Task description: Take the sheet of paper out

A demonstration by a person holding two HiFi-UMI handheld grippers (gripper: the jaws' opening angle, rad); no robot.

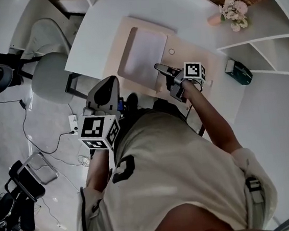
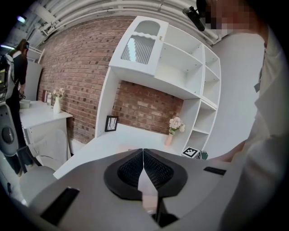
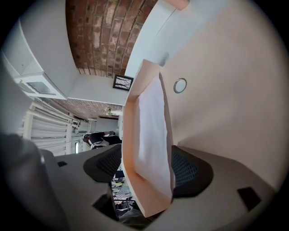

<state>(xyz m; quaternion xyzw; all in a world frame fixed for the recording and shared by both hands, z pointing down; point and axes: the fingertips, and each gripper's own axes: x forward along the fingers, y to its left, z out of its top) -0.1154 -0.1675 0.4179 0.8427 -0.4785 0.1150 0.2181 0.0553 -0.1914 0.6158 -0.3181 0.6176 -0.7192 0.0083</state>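
Your right tool (image 1: 161, 68) is out over the white worktop (image 1: 105, 24), at the near side of a peach folder (image 1: 177, 39) lying flat there. In the right gripper view its jaws stand wide apart. The folder's near end runs up between the pads (image 3: 106, 163), and the left-hand pad is clear of it, so nothing is clamped. The sheet of paper (image 1: 142, 56) sits in the folder's left part, white with a peach border round it, just past the tool's tips. From the tool's own camera the sheet (image 3: 151, 131) fills most of the panel between the jaws. A small metal ring (image 3: 179, 85) is on the peach surface just beside it. Your left tool (image 1: 109, 85) is held back at the worktop's near edge, close to your body and well apart from the folder. In the left gripper view its jaws are together with nothing between them. A vase of pale flowers (image 1: 234, 13) stands at the far right of the worktop by the white shelves (image 1: 260, 49). A small framed picture (image 2: 111, 123) leans against the brick wall (image 2: 76, 81). A grey chair (image 1: 52, 78) is on the floor to your left.
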